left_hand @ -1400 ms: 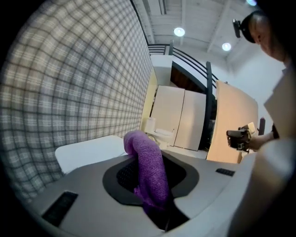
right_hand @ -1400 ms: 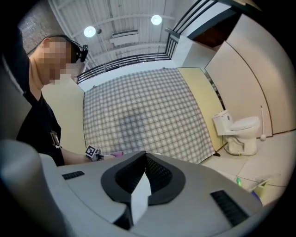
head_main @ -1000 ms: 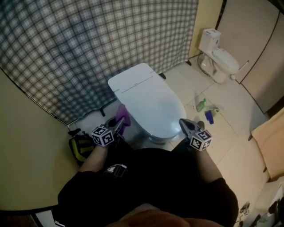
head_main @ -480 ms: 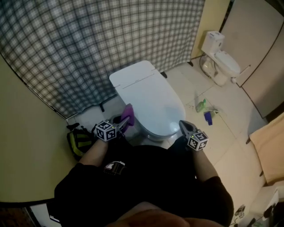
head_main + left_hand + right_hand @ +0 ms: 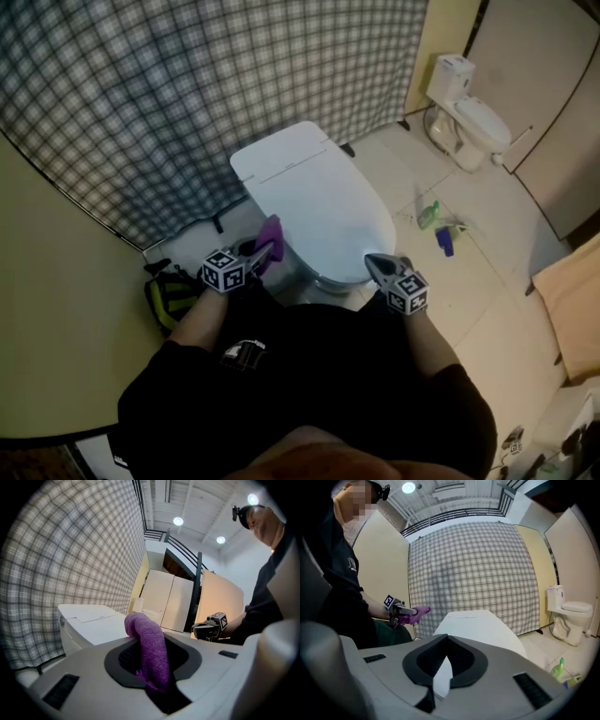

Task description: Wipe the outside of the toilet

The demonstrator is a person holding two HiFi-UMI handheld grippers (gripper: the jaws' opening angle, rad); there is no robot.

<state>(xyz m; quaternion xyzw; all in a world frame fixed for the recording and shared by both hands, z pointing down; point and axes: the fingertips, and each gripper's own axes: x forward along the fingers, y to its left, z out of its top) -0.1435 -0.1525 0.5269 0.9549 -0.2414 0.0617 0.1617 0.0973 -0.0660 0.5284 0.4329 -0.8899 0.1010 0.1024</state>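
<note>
two tools flank the white toilet (image 5: 319, 211) in the head view: the left tool (image 5: 262, 251) sits just beside its left side, the right tool (image 5: 373, 263) near its front right rim. left gripper view: the jaws are clamped on a purple cloth (image 5: 151, 651) that sticks up past them, with the toilet beyond. right gripper view: the jaws meet at their tips with nothing held, aimed at the toilet.
</note>
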